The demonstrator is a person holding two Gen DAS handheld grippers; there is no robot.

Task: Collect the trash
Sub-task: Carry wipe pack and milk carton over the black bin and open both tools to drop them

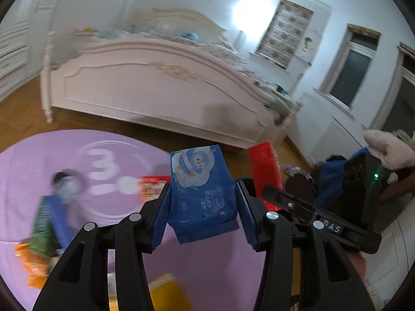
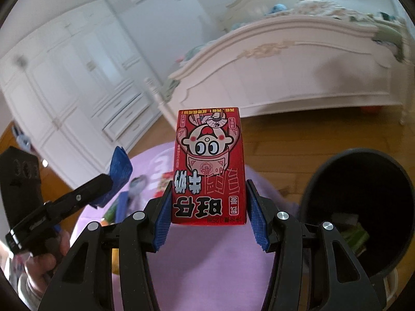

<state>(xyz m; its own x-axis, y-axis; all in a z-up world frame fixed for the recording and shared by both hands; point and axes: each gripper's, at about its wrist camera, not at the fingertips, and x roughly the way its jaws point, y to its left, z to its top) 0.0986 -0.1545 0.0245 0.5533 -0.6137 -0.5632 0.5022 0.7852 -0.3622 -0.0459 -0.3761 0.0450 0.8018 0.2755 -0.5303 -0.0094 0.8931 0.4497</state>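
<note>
Right now both tongs carry something above the purple mat point(image 1: 77, 155). The left gripper point(image 1: 202, 207) stands about half open, its blue pads pressed on the sides of a blue wipes packet point(image 1: 201, 189), which sticks up and forward from the jaws. The right gripper point(image 2: 207, 207) is likewise about half open and clamps a red milk carton point(image 2: 208, 168) by its two sides, print upside down. A black bin point(image 2: 363, 207) sits on the wood floor point(image 2: 285, 142) just right of the carton, with some wrappers already inside. More packets point(image 1: 39, 233), green and orange, lie blurred on the mat at lower left. A white bed point(image 1: 155, 85) stands behind.
</note>
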